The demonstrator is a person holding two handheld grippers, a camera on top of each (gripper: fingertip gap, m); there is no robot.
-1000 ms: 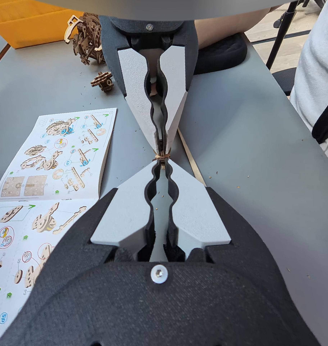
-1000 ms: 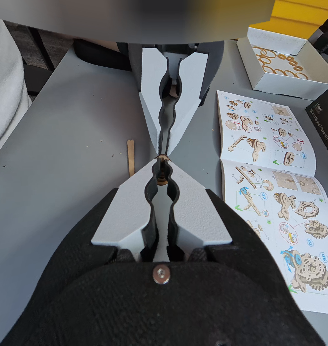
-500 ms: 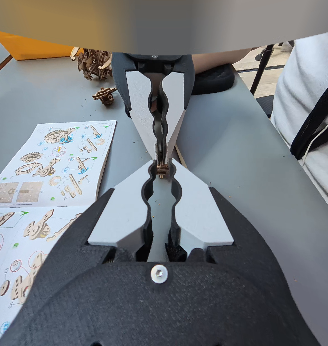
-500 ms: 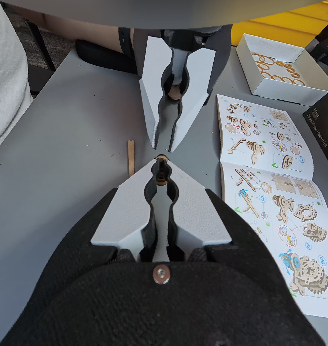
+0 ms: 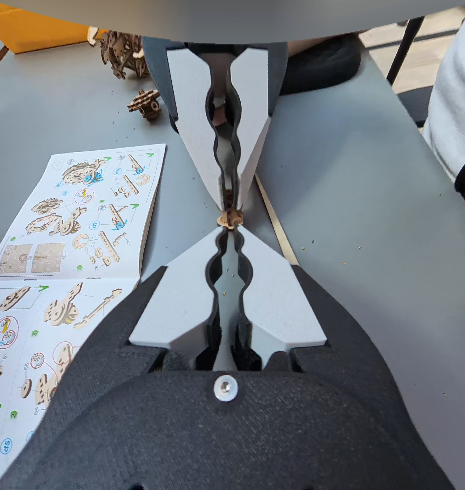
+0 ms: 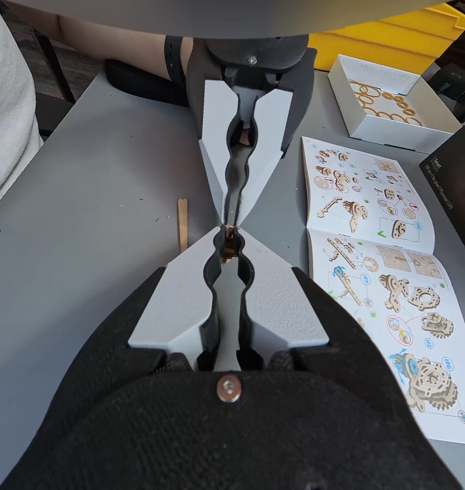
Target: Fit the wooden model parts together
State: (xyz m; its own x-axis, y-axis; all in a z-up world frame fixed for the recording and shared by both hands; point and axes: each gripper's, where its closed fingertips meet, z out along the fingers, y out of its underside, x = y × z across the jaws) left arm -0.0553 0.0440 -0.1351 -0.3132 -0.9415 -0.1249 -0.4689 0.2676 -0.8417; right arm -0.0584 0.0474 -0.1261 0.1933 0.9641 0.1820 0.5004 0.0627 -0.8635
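A small wooden part (image 5: 230, 218) hangs between the two grippers above the grey table (image 5: 358, 212). My right gripper (image 6: 228, 230) is shut on it; the part (image 6: 228, 246) sits between its pads. In the left wrist view the right gripper (image 5: 228, 205) points toward me. My left gripper (image 5: 227, 232) is shut at the part's near end, tip to tip with the right one. In the right wrist view the left gripper (image 6: 230, 222) is closed on the part's far tip. Most of the part is hidden by the fingers.
An open instruction booklet (image 5: 75, 212) (image 6: 372, 238) lies beside the grippers. A wooden stick (image 6: 182, 225) lies under them. A built wooden model (image 5: 120, 55) and a small gear cluster (image 5: 145, 104) stand farther off. A white box of rings (image 6: 385, 111) and a yellow bin (image 6: 385, 34) are behind. My two grippers' fingertips are within a few centimetres of each other. It is some 4 cm from my left tips to the wooden stick (image 6: 182, 225). It is also in sight in the left wrist view (image 5: 281, 238).
Half a second ago my left gripper was open and slightly back from the part. It has now closed on the part's tip again. The right gripper has kept its grip.
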